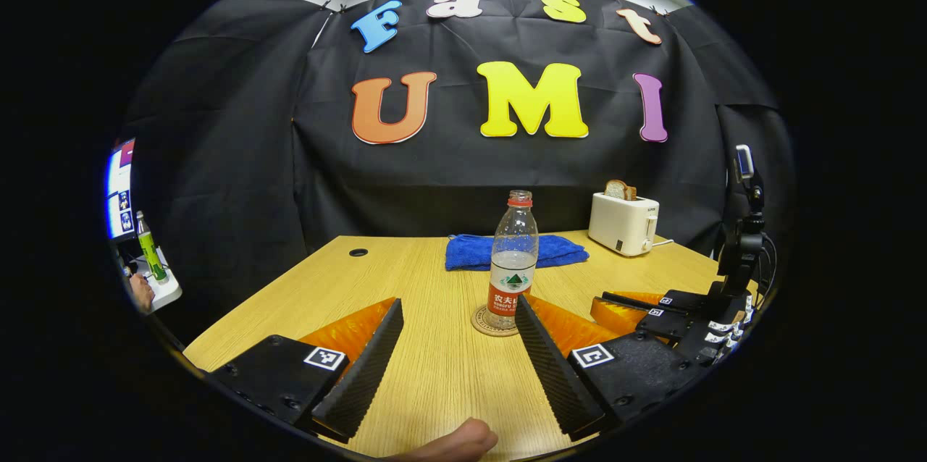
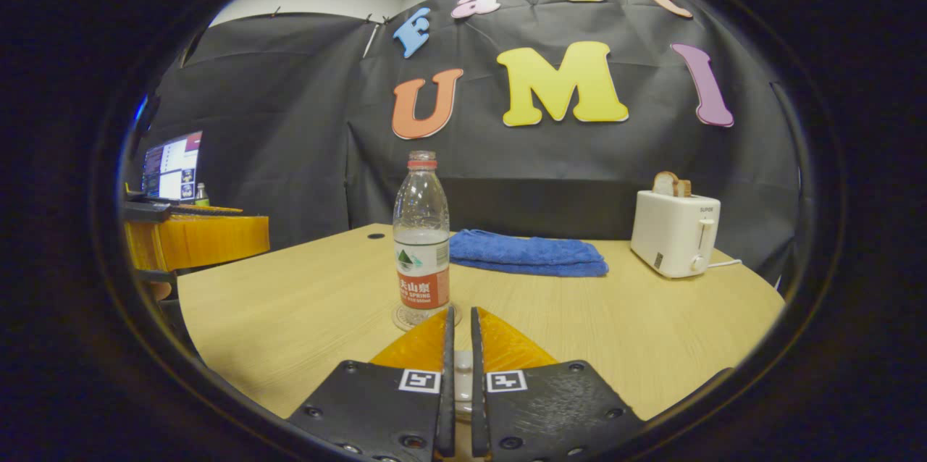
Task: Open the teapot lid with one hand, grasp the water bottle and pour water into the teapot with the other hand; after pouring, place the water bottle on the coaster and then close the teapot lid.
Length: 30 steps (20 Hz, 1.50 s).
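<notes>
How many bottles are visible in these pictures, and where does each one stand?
2. The water bottle stands upright on the coaster on the table, before the blue towel. A small green bottle stands off the table, near the screen. Others may be hidden.

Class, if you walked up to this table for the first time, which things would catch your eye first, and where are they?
The water bottle stands upright on a round coaster mid-table, uncapped and partly filled. Behind it lies a folded blue towel. To the right, a white toaster holds a bread slice.
</notes>
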Tool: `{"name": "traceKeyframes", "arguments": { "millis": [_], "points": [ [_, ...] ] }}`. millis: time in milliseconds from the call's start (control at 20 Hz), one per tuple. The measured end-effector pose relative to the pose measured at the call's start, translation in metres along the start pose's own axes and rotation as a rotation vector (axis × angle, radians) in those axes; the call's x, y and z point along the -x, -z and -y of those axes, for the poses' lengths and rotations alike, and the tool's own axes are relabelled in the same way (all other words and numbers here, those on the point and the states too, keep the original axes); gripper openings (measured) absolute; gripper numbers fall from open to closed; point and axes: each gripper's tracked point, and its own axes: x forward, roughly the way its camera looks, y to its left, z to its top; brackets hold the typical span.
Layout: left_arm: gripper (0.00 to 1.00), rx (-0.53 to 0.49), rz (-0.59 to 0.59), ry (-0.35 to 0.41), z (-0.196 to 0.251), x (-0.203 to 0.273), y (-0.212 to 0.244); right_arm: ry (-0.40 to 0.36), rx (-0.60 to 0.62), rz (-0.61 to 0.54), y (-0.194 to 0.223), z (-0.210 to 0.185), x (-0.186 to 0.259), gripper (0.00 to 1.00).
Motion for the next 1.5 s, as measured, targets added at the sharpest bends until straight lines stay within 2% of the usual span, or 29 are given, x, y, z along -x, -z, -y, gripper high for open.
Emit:
{"name": "traceKeyframes", "arguments": {
  "millis": [50, 150, 300, 400, 550, 700, 1000, 1150, 1300, 1400, 1500],
  "points": [
    [0.98, 0.001, 0.003, 0.003, 0.001, 0.002, -0.001, -0.004, -0.002, 0.002, -0.001, -0.002, 0.002, 0.10],
    [0.98, 0.003, 0.007, 0.009, 0.003, 0.003, -0.004, 0.007, 0.005, 0.010, -0.006, 0.001, 0.008, 0.26],
    [0.98, 0.001, 0.013, 0.009, 0.002, 0.007, -0.008, 0.023, 0.025, 0.034, -0.018, 0.002, 0.023, 0.33],
    [0.98, -0.006, 0.020, 0.004, 0.001, 0.012, -0.011, 0.044, 0.041, 0.066, -0.032, 0.004, 0.035, 0.44],
    [0.98, -0.011, 0.039, 0.002, 0.000, 0.019, -0.020, 0.102, 0.042, 0.116, -0.051, 0.018, 0.053, 0.77],
    [0.98, -0.005, 0.066, 0.003, 0.000, 0.030, -0.031, 0.144, 0.035, 0.153, -0.075, 0.028, 0.081, 0.95],
    [0.97, -0.047, 0.093, -0.041, -0.006, 0.046, -0.044, 0.312, 0.000, 0.175, -0.117, 0.070, 0.145, 0.95],
    [0.97, -0.078, 0.090, -0.073, -0.010, 0.048, -0.043, 0.326, -0.045, 0.167, -0.125, 0.082, 0.172, 0.95],
    [0.97, -0.078, 0.094, -0.115, -0.018, 0.047, -0.044, 0.392, -0.054, 0.171, -0.123, 0.105, 0.198, 0.95],
    [0.97, -0.034, 0.081, -0.095, -0.012, 0.046, -0.041, 0.397, -0.045, 0.172, -0.119, 0.105, 0.203, 0.92],
    [0.97, -0.006, 0.066, -0.078, -0.008, 0.046, -0.039, 0.398, -0.028, 0.152, -0.112, 0.107, 0.202, 0.93]
  ]
}}
